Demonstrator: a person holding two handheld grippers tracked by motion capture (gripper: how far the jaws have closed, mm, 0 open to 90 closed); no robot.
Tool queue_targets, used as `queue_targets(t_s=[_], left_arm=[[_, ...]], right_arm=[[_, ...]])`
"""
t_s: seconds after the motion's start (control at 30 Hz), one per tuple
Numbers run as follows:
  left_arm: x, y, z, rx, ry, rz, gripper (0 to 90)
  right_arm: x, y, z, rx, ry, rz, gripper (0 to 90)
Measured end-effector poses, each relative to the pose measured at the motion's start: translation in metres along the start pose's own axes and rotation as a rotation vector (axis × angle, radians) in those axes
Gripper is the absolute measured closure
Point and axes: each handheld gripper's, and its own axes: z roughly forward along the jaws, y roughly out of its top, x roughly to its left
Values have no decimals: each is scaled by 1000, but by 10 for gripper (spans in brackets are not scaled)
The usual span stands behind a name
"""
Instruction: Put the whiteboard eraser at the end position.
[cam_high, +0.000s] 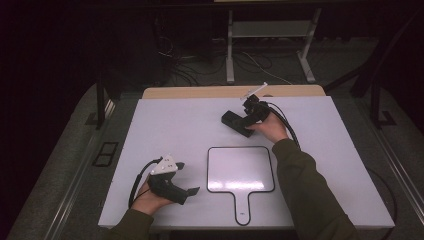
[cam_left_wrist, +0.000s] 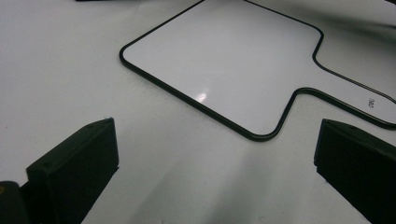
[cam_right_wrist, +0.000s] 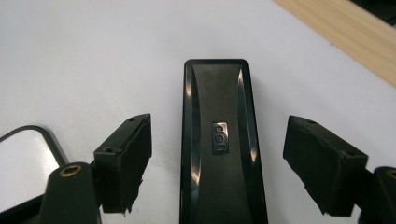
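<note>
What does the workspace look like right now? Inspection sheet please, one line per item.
Surface: white tabletop, wooden strip along far edge.
Job's things: black oblong eraser with small logo lies flat at far right; white paddle-shaped board with black rim lies flat near front centre.
Clutter: nothing seen.
Grippers: right gripper jaws open, straddling the eraser, pads clear of it; left gripper jaws open, nothing between, beside the board.
Cables: black cable trails from each gripper; loose cables on floor beyond table.
Surroundings: dark room, grey metal frame legs behind table.
</note>
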Motion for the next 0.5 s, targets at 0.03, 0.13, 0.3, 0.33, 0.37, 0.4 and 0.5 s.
queue_targets(t_s=[0.03,0.13,0.3,0.33,0.37,0.4,0.5], left_arm=[[0,0,0,0,0,-1,0],[1,0,0,-1,-1,0,0],[0,1,0,-3,-1,-5,0],[1,1,0,-2,1,-4,0],[1,1,0,-6,2,-8,0],[1,1,0,-12,2,-17,0],[1,1,0,-18,2,-28,0]], right_arm=[[1,-1,-2,-8,-1,3,210],[6,-4,-6,-28,-32,-11,189],[11,-9,-16,-70,-37,-5,174],[12,-9,-18,-73,-26,2,166],[12,-10,-20,-72,-22,3,166],[14,-10,-21,-78,-32,2,160],[16,-14,-27,-98,-20,2,158]])
